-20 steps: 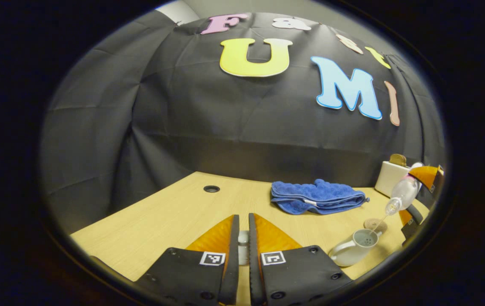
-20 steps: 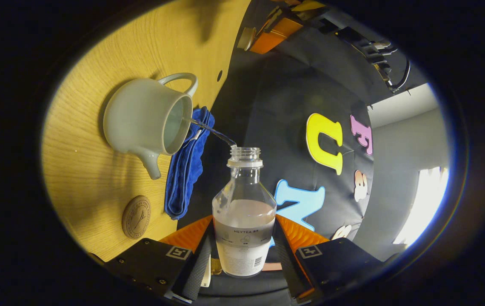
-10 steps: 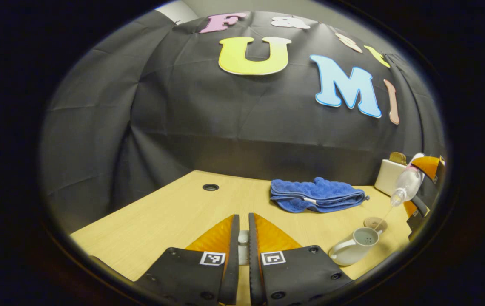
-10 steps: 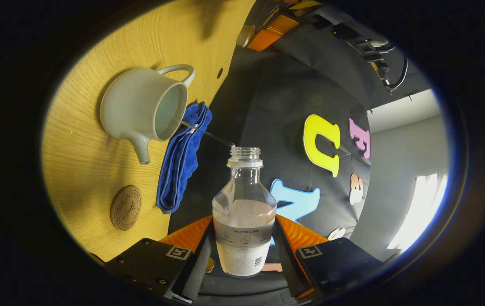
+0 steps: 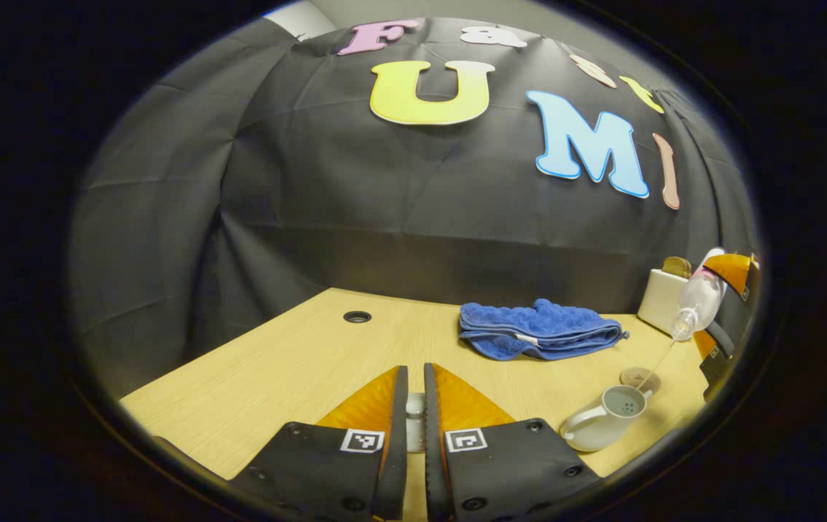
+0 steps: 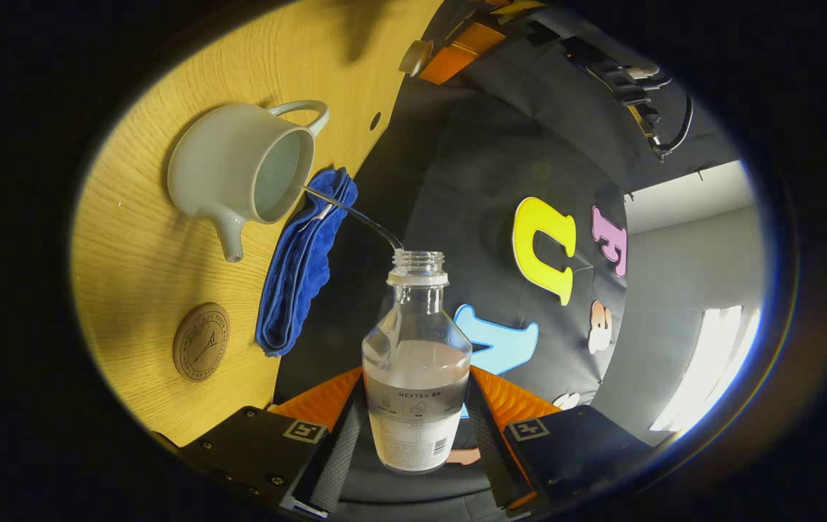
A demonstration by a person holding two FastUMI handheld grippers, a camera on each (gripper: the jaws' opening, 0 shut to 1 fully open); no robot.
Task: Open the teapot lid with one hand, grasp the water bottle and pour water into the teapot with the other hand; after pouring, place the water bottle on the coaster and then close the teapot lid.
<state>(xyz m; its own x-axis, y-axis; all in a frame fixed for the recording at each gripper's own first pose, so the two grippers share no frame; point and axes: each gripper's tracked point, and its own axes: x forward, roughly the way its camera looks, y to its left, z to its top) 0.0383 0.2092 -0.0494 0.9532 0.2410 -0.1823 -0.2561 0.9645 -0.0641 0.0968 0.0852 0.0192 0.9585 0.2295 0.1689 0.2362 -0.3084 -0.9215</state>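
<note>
Two claws: both busy, one pouring, one keeping the lid clear.
Counter: wide bare stretch left of the towel; its near edge lies close by the teapot.
Teapot: open, catching a thin stream.
Bottle: tipped, pinched in the right claw.
Coaster: free, just beside the teapot.
Left claw: nearly closed, seemingly on the lid.

Even indoor light, window glare, fisheye-warped edges.
</note>
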